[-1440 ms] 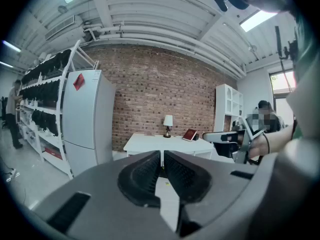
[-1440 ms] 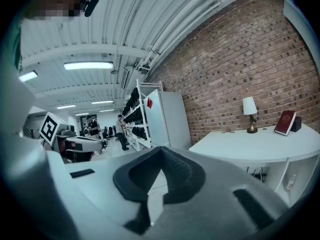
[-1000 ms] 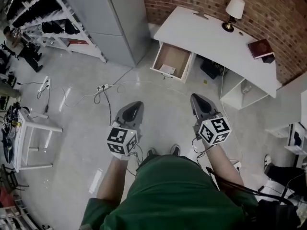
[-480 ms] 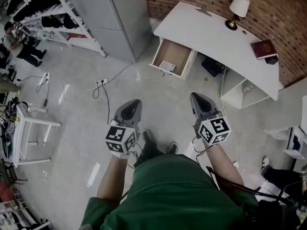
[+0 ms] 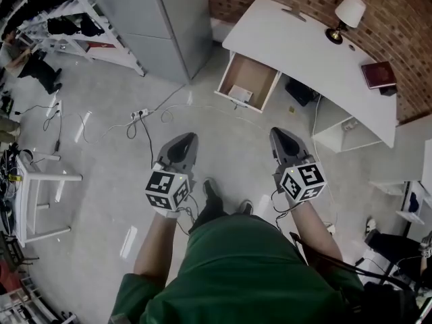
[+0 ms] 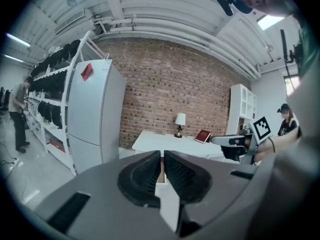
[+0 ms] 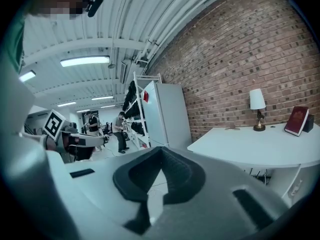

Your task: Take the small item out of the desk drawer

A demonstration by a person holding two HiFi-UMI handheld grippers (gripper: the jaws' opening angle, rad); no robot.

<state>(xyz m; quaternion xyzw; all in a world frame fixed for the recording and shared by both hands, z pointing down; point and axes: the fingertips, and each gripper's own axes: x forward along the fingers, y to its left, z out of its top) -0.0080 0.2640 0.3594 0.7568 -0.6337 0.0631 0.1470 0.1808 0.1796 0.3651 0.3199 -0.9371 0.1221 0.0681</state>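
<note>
Well, the small item (image 5: pixel 241 94) lies in the open desk drawer (image 5: pixel 251 78) in the upper middle of the head view, close to the drawer's front panel. It is pale and flat, too small from here for me to say more than that. I'd judge it light and thin, perhaps a card or a slim packet, so it may flex or skate on the drawer floor. I would take it by a free edge and pinch from above, away from the front wall, where a jaw could jam. Both tools are well short of it, over bare floor. The left gripper (image 5: pixel 183 146) is closed to a sliver with nothing in it. The right gripper (image 5: pixel 281 140) is clenched tip to tip, also empty, so whichever I use must be released before it goes in. The white desk (image 5: pixel 304 52) carries a lamp (image 5: pixel 349 12) and a red book (image 5: pixel 378 74) at upper right, both clear of the drawer. A power strip (image 5: pixel 140 115) and loose cables (image 5: pixel 202 110) trail across the floor left of the drawer and just before it, which I'd mind when stepping in. The grey cabinet (image 5: pixel 169 19) stands just left of the desk and may cramp the left arm.
</note>
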